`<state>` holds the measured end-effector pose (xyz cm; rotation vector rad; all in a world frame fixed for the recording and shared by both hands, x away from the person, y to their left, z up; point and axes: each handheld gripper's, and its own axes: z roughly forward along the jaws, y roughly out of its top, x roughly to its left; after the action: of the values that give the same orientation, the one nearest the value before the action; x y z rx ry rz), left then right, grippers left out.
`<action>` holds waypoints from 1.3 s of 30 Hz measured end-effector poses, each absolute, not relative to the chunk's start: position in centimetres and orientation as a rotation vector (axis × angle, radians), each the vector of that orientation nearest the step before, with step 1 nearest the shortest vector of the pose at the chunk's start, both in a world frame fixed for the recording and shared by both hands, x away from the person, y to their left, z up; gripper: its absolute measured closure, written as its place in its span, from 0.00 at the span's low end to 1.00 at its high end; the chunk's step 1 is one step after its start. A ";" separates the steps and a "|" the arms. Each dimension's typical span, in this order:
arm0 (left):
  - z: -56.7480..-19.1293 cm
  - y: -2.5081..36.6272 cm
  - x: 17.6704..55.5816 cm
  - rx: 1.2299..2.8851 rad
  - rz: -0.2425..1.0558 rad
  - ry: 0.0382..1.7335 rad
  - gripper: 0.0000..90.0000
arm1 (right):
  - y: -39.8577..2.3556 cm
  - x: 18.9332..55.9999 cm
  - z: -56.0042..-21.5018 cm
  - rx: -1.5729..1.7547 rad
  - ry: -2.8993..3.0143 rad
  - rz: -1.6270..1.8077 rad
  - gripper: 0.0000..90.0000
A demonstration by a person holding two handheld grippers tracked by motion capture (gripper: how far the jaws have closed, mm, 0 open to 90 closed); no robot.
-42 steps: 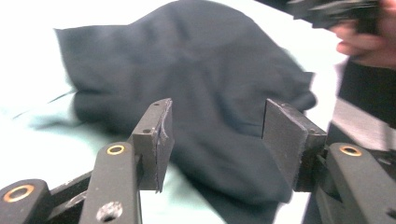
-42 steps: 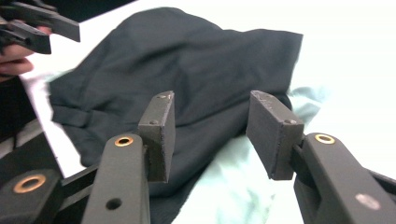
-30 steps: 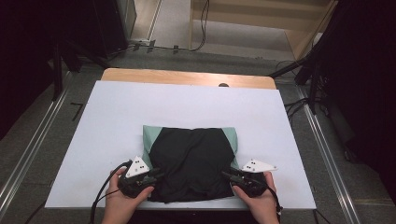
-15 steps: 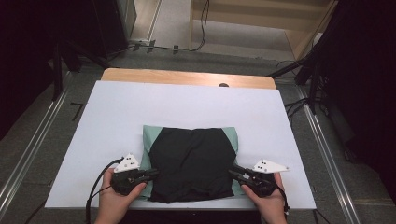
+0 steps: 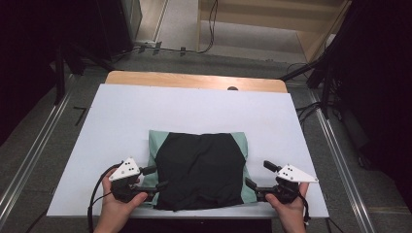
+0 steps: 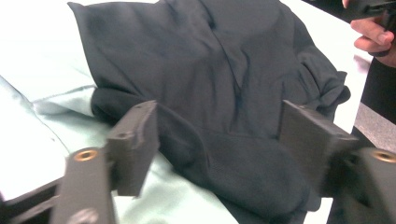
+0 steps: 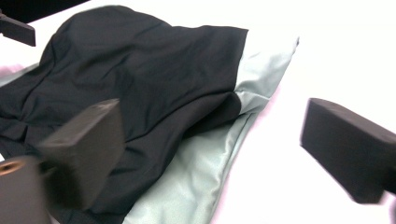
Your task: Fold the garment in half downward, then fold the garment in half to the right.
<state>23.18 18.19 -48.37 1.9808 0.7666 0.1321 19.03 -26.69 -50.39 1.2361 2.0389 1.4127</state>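
A black garment lies folded flat on a pale green cloth near the front edge of the white table cover. My left gripper sits at the bundle's front left corner; its jaws have just been opening. In the left gripper view a rolled black fold lies loose between them. My right gripper is at the front right corner, jaws also just opened wide. In the right gripper view they straddle the green cloth's edge and bare table without pressing anything.
A wooden table edge runs along the far side, with a small dark knob on it. Metal rails flank the table. Cables lie on the floor at the right. White cover stretches bare beyond the bundle.
Both grippers have opened and let go of the bundle's front corners. The right hand has drawn away to the right; the left has shifted only slightly outward.
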 end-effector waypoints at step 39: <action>-45.0 19.9 29.1 2.052 0.135 0.807 0.00 | -28.4 18.6 -50.2 1.212 1.997 1.448 0.00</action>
<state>29.12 19.86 -45.05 2.0524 0.8073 0.1347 18.60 -28.42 -50.20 1.2116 1.9973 1.4482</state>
